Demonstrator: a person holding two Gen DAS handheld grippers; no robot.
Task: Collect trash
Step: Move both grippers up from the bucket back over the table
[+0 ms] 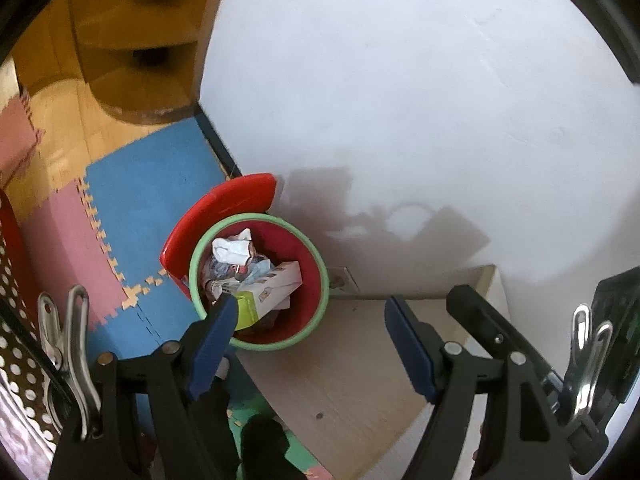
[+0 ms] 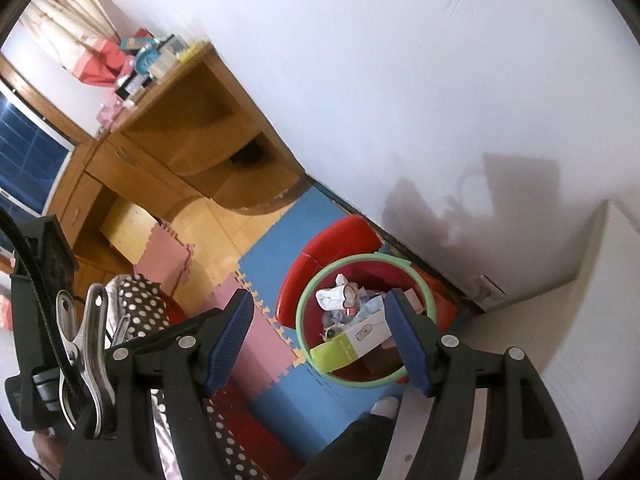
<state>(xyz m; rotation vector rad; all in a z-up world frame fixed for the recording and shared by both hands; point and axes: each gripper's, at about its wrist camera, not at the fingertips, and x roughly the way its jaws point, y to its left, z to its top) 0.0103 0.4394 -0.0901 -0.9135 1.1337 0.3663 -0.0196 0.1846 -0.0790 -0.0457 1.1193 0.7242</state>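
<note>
Your left gripper (image 1: 310, 346) wide open, empty; your right gripper (image 2: 322, 334) likewise parted, nothing between pads. Red bin (image 1: 308, 280) on blue mat (image 1: 152, 184) by wall, holding white-green carton (image 1: 266, 294), crumpled paper (image 1: 232, 248).

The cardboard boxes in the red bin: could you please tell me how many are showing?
1: a white and green box lies on top of the trash in the bin, beside crumpled white paper. More could be buried beneath.
</note>
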